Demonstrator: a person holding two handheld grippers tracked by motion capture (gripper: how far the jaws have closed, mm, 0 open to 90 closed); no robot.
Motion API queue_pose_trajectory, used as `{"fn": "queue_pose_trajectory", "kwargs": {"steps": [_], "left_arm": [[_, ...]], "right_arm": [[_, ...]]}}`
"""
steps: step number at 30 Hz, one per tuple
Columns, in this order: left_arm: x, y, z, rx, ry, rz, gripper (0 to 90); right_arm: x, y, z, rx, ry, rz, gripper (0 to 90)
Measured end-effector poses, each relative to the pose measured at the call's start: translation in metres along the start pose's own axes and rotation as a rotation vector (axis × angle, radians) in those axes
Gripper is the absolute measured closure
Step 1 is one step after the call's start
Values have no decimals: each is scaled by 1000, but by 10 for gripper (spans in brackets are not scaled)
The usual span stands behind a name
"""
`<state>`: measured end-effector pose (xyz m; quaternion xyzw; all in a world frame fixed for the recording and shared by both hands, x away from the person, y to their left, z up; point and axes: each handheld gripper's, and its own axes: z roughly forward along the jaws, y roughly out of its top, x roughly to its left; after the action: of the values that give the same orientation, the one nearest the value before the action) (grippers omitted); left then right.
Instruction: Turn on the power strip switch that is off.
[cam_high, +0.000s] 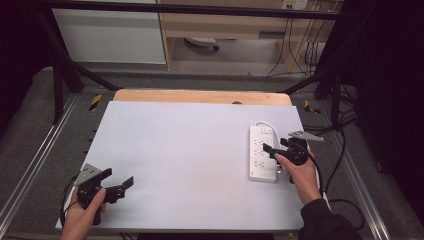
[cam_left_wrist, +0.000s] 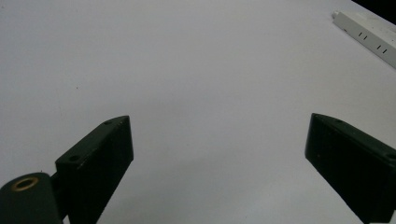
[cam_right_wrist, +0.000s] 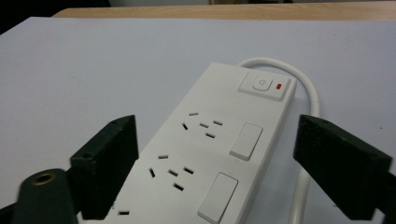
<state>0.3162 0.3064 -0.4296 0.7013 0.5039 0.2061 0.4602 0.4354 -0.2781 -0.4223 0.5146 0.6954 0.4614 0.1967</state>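
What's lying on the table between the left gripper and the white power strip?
Nothing: bare white table top runs from the left gripper to the white plastic power strip, as the high view shows.

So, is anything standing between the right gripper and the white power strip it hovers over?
Nothing visible. The right gripper hangs over the white plastic power strip, jaws open on either side of it, pads not touching. Only the strip's own white cable curves past beyond.
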Motion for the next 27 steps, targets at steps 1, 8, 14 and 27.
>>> {"fn": "queue_pose_trajectory", "kwargs": {"steps": [1,8,14,27], "left_arm": [[0,0,0,1,-2,1,77],[0,0,0,2,-2,7,77],[0,-1,-1,2,-1,5,77],[0,-1,-1,7,3,2,77]], "right_arm": [[0,1,0,-6,-1,-9,95],[6,7,-2,-17,-66,21,29],[6,10,-13,-41,-60,16,34],[-11,-5,-54,-81,-43,37,38]]}}
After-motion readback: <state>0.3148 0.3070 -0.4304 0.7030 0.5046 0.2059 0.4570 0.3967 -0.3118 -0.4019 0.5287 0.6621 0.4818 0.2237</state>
